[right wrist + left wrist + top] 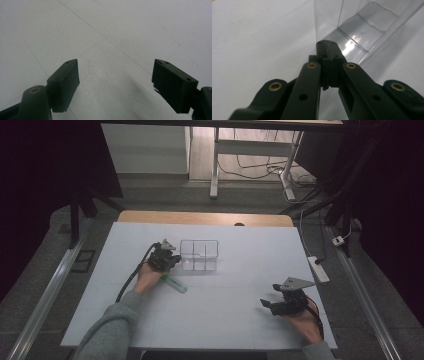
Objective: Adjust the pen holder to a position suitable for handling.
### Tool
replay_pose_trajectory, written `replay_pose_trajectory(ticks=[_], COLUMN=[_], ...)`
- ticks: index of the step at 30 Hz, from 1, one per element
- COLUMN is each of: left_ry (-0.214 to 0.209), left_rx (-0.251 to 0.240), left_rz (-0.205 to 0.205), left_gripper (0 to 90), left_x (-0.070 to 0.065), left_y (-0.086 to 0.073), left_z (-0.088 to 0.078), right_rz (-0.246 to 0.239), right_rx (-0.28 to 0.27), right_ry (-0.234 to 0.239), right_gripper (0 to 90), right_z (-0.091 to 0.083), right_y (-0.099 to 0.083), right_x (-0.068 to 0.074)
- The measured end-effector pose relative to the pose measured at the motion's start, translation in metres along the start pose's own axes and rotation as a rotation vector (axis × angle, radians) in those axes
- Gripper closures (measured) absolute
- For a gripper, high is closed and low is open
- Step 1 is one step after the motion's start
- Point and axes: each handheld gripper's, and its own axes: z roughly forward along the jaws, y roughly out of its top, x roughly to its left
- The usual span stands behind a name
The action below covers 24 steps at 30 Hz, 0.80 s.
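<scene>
Clear divided box [199, 254] sits mid-worktop, long axis running left to right, compartments empty as far as we can tell. White worktop [225, 315] otherwise nearly bare. Left claw [167, 258] just beside the box's left end; in the left gripper view its jaws are pressed together at the box's near wall, whether pinching that wall we cannot tell. Right claw [267, 304] well apart, jaws spread wide, holding nothing. Green pen-like stick [173, 283] lies near the left hand [147, 276]

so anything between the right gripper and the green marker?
Nothing visible: bare white table lies between the open right gripper and the green marker. The left hand sits right beside the marker's far end.
</scene>
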Motion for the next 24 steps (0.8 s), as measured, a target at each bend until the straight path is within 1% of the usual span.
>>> replay_pose_trajectory(ticks=[3,6,8,15,18,24], left_ry=[-0.007,-0.013,-0.018,-0.029,-0.034,-0.043], left_rx=[0.002,0.001,0.004,0.008,0.009,0.003], left_rz=[0.011,0.01,0.019,0.028,0.044,0.037], left_gripper=[89.1,89.1,89.1,89.1,89.1,89.0], left_x=[-0.004,-0.006,-0.01,-0.015,-0.018,-0.018], left_y=[0.003,0.006,0.009,0.014,0.017,0.018], left_z=[0.002,0.005,0.008,0.011,0.014,0.015], right_rz=[0.002,-0.001,0.0,-0.001,-0.002,0.005], right_rx=[-0.002,0.002,0.004,0.004,0.007,0.001], right_ry=[-0.001,-0.001,-0.001,-0.004,-0.005,-0.002], right_gripper=[21.6,21.6,21.6,21.6,21.5,21.5], right_z=[0.0,0.0,0.0,0.0,-0.001,-0.002], right_y=[0.0,0.0,0.0,0.0,0.0,-0.001], right_x=[0.0,0.0,0.001,0.0,0.0,-0.001])
